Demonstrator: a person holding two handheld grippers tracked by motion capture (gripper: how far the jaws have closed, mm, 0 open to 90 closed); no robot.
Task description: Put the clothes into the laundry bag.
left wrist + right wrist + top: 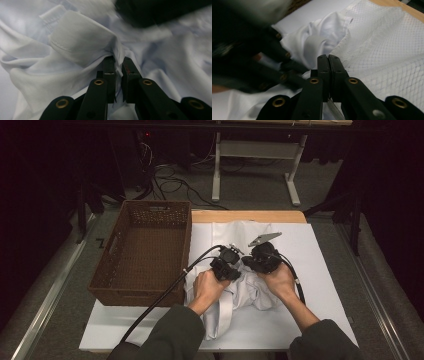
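A crumpled white shirt (240, 295) lies mid-table, partly over a white mesh bag (235, 232). Both grippers meet above it, tips down into the cloth. My left gripper (234, 270) is shut on a gathered fold of the shirt (80, 37); in the left gripper view the cloth bunches right at its jaw tips (118, 60). My right gripper (252, 266) is shut with its tips (328, 57) at the edge of the mesh bag (387, 50), and a grey strip of that edge hangs below the jaws. The left gripper (262, 65) shows blurred close beside it.
A brown woven basket (145, 250) stands empty on the table's left side, touching the white table sheet (320, 270). A cable (165, 295) trails from the left gripper across the basket's near corner. The floor beyond holds cables and a white stand.
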